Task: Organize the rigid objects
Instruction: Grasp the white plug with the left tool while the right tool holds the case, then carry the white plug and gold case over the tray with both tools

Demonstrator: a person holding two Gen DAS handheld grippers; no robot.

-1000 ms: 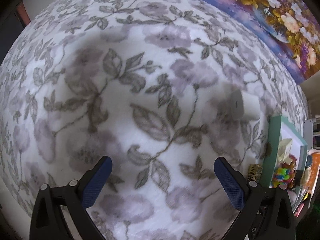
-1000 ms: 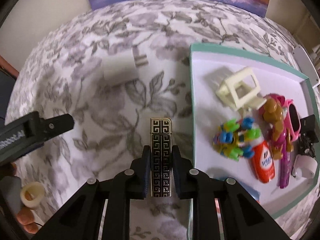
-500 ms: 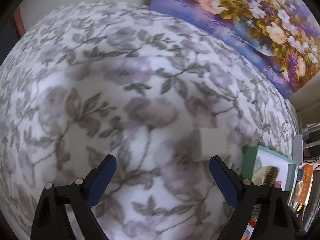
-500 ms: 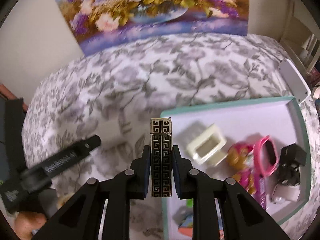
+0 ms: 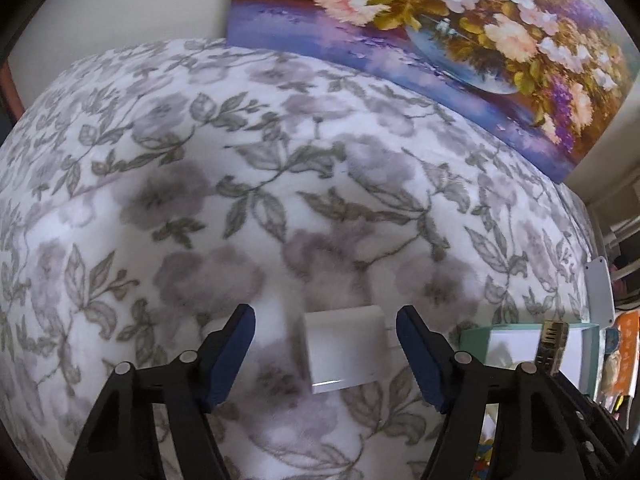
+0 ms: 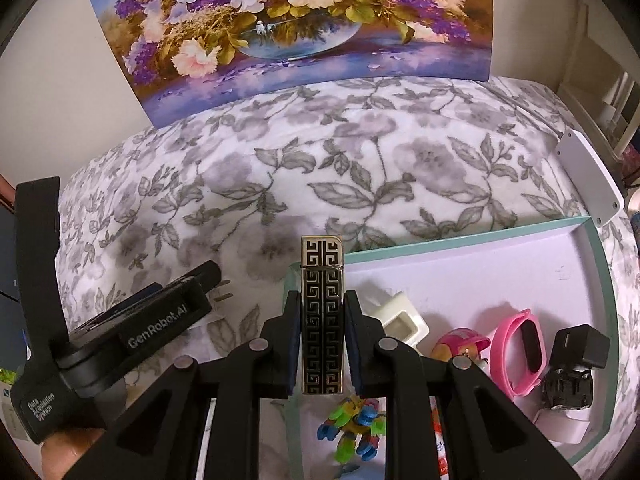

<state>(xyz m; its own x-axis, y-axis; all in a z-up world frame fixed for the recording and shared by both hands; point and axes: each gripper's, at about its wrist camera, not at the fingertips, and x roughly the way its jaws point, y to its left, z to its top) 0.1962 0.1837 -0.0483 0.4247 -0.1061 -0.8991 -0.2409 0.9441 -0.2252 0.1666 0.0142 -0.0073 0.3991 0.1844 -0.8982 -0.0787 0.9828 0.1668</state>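
Note:
My right gripper (image 6: 322, 320) is shut on a black and gold patterned lighter (image 6: 322, 280), held upright over the near left edge of the teal-rimmed tray (image 6: 440, 246). The tray holds a cream plastic frame (image 6: 402, 320), a pink watch (image 6: 516, 352), a black charger (image 6: 576, 356), a colourful toy (image 6: 354, 436) and more. My left gripper (image 5: 324, 356) is open, its blue pads on either side of a white plug adapter (image 5: 344, 350) lying on the floral blanket (image 5: 280, 200). The left gripper (image 6: 132, 332) also shows in the right wrist view, and the lighter (image 5: 554, 344) in the left wrist view.
A flower painting (image 6: 288, 28) leans on the wall behind the bed. A white flat plate (image 6: 588, 176) lies at the blanket's right edge. Shelving (image 6: 604, 92) stands at the far right. A hand (image 6: 68, 452) holds the left gripper.
The right gripper lifted the lighter off the blanket and carried it over the tray's edge. The left gripper moved up to the white adapter, which now lies between its open fingers.

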